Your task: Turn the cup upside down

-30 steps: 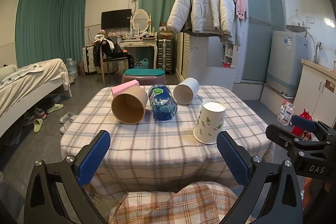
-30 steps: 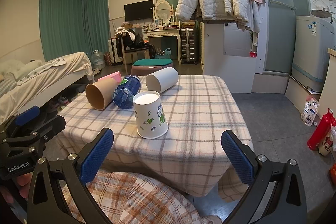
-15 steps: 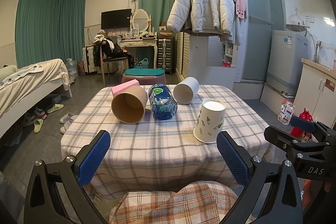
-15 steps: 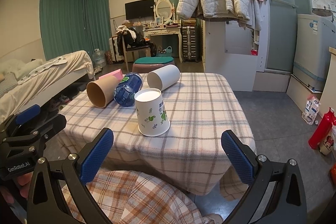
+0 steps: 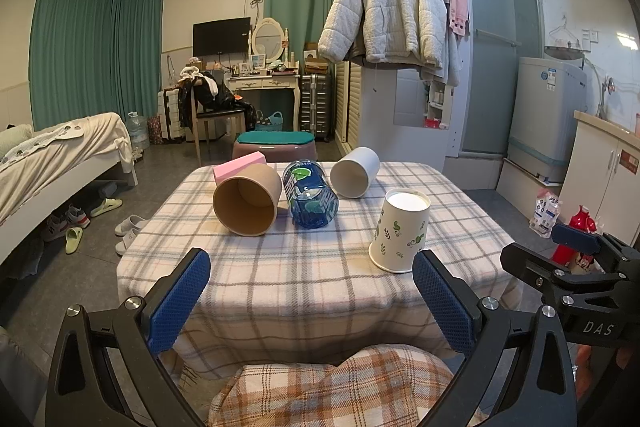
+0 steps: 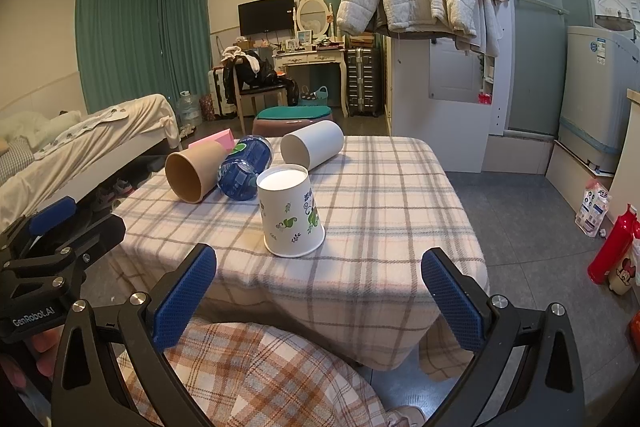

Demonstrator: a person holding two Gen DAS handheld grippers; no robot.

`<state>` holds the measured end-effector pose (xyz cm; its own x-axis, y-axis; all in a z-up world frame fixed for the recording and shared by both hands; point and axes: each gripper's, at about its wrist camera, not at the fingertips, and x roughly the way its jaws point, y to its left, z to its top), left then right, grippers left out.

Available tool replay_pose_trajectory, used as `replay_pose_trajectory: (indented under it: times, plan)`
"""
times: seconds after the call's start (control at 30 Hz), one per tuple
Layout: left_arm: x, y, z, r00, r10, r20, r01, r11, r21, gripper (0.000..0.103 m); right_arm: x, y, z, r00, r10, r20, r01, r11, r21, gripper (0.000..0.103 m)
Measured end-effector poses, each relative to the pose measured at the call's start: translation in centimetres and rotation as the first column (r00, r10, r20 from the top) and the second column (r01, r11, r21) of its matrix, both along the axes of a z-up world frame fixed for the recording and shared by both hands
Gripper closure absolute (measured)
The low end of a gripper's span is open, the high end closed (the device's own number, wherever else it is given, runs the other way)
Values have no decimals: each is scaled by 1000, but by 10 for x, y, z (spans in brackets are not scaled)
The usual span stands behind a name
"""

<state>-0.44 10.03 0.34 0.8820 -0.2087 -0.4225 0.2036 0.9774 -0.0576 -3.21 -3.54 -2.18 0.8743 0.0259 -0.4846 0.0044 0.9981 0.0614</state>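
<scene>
A white paper cup with green leaf print (image 5: 401, 230) stands upside down, mouth on the plaid tablecloth, near the table's front right; it also shows in the right wrist view (image 6: 291, 215). My left gripper (image 5: 312, 297) is open and empty, held back from the table's near edge. My right gripper (image 6: 318, 297) is open and empty, also short of the table, with the cup ahead and slightly left of it. A brown paper cup (image 5: 248, 200), a blue water bottle (image 5: 311, 199) and a white cup (image 5: 355, 172) lie on their sides farther back.
A pink block (image 5: 239, 166) lies behind the brown cup. The table (image 5: 304, 279) is covered by a plaid cloth. A plaid-clad knee (image 5: 332, 387) is below the grippers. A bed (image 5: 60, 155) stands left, a red bottle (image 6: 614, 247) on the floor right.
Both grippers have drifted slightly; the right one pulled back a little. The cups and bottle have not moved, and both grippers stay open.
</scene>
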Motion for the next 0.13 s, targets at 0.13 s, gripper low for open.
replay_pose_trajectory:
  times: [0.13]
  plan:
    - [-1, 1, 0, 1000, 3, 3, -3, 1000, 1, 0, 0, 0, 0, 1000, 0, -1, 0, 1000, -1, 0]
